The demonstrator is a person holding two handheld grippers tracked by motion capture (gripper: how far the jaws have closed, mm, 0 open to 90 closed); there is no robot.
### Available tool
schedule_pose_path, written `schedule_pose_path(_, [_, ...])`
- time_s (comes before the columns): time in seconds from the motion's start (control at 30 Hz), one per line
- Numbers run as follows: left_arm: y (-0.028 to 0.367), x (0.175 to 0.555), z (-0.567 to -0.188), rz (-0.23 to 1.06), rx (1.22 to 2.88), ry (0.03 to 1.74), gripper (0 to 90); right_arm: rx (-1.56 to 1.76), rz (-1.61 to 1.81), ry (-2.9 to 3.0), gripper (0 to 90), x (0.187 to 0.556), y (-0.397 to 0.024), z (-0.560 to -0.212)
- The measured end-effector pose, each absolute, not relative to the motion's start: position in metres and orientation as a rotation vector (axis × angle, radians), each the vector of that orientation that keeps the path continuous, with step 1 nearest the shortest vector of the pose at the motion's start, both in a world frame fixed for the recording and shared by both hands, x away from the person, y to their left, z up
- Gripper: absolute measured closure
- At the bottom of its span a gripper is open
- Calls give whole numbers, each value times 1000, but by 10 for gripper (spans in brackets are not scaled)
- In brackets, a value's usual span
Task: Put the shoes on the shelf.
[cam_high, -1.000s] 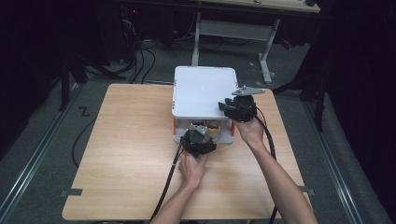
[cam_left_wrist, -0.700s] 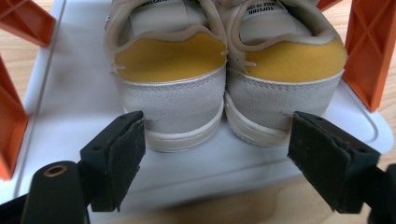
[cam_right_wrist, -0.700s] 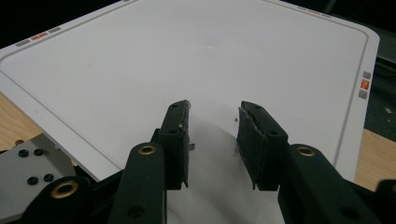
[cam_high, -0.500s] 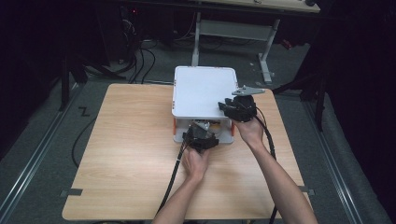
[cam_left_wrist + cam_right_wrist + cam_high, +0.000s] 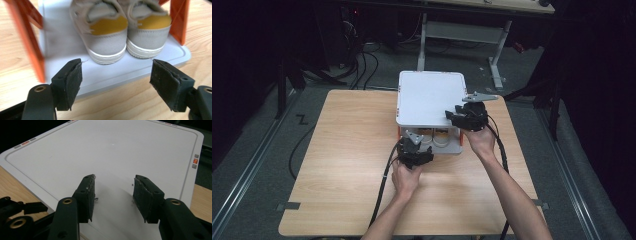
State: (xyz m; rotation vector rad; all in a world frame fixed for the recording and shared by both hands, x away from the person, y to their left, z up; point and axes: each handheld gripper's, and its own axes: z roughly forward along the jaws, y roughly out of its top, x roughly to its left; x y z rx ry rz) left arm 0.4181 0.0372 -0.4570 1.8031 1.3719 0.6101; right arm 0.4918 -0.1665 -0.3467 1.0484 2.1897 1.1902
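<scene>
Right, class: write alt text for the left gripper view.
Two beige canvas shoes with yellow heel linings sit heels-first on a white plastic shelf between orange supports. The left gripper hangs open before them, holding nothing.

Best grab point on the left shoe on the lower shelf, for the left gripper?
Probably the heel of the left shoe: both heels face the left gripper at the lower shelf front edge. Come in level from the person's side, open fingers straddling the heel's sides; the orange posts block a sideways approach.
</scene>
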Motion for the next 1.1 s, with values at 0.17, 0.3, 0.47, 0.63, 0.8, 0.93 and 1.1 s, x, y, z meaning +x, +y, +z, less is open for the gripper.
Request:
schedule_pose_path(0.17, [62, 406, -439, 602, 1769, 1287, 289, 1065, 1250, 2161, 492, 484, -179, -337])
schedule_pose_path(0.3, [84, 397, -430, 579, 1750, 1247, 298, 1083, 1298, 2154, 481, 475, -193, -334])
schedule_pose_path(0.47, [116, 383, -421, 561, 1734, 1244, 299, 1114, 1353, 2121, 477, 454, -220, -338])
schedule_pose_path(0.63, [143, 374, -421, 539, 1733, 1234, 306, 1107, 1380, 2078, 472, 430, -242, -346])
schedule_pose_path(0.8, [165, 366, -434, 543, 1750, 1244, 319, 1153, 1377, 2045, 471, 413, -259, -365])
schedule_pose_path(0.93, [181, 361, -450, 535, 1770, 1290, 314, 1220, 1339, 2036, 476, 407, -272, -391])
schedule_pose_path(1.1, [191, 357, -465, 541, 1797, 1327, 310, 1308, 1291, 2016, 475, 402, -287, -421])
